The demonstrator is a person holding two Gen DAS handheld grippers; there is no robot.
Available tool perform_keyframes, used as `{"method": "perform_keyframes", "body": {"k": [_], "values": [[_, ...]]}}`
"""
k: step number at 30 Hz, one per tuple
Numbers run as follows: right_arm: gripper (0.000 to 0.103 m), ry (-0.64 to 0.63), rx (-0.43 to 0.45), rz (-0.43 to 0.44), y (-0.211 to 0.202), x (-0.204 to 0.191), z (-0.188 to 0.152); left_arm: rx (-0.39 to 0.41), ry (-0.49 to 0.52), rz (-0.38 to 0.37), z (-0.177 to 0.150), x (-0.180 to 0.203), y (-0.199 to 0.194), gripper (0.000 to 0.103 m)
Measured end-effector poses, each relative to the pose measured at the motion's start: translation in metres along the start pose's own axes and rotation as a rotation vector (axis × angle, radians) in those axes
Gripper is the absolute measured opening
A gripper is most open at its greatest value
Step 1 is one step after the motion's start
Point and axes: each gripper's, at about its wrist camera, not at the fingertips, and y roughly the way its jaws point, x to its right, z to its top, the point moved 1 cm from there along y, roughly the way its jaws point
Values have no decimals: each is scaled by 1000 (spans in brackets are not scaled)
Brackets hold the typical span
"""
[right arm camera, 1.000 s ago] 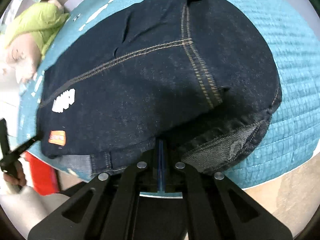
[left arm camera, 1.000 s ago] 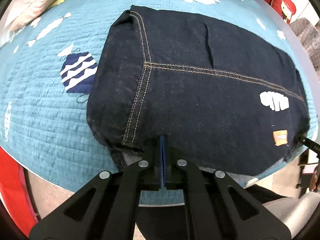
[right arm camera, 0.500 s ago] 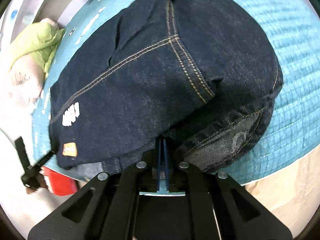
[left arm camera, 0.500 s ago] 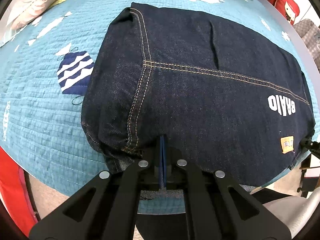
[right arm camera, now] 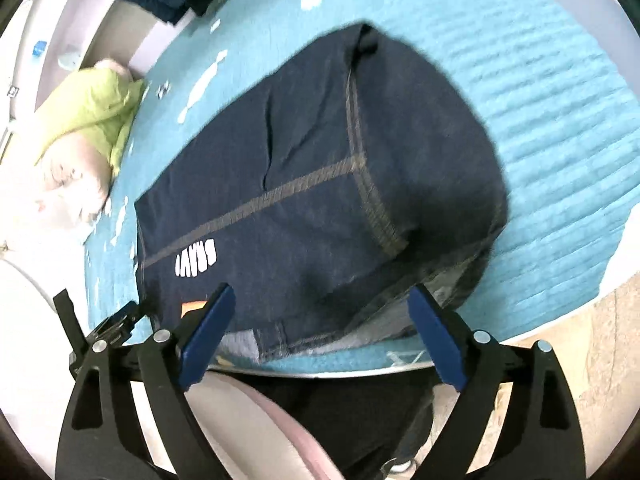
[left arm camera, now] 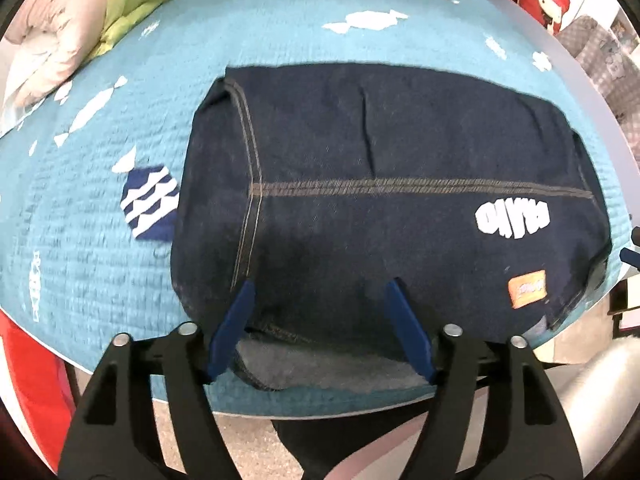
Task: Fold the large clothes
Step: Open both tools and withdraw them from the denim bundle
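Now both tongs [left arm camera: 320,292] [right arm camera: 320,294] just opened, apart, nothing gripped; folded jeans [left arm camera: 380,200] [right arm camera: 320,184] ahead on quilt [left arm camera: 80,240]

Both wrist views look steeply down, close — sharing the folded jeans [left arm camera: 380,208] [right arm camera: 320,184].

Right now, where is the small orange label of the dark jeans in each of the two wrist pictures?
Left wrist view: the orange label sits low on the right, near the right corner of the folded jeans.
Right wrist view: the same label shows low on the left, partly hidden behind one blue finger of the right gripper.
Shared landmark: the white lettering, just above the label in both.
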Motion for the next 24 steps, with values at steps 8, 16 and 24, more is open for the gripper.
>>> {"method": "perform_keyframes", "body": {"k": [8, 16, 24], "values": [[87, 95, 102, -39, -10, 30, 38, 5, 28, 33, 19, 3, -1, 78], [88, 142, 182, -60, -17, 48, 68, 40, -31, 18, 43, -6, -7, 83], [92, 239, 77, -53, 32, 84, 92, 52, -81, -13, 66, -11, -8, 83]]}}
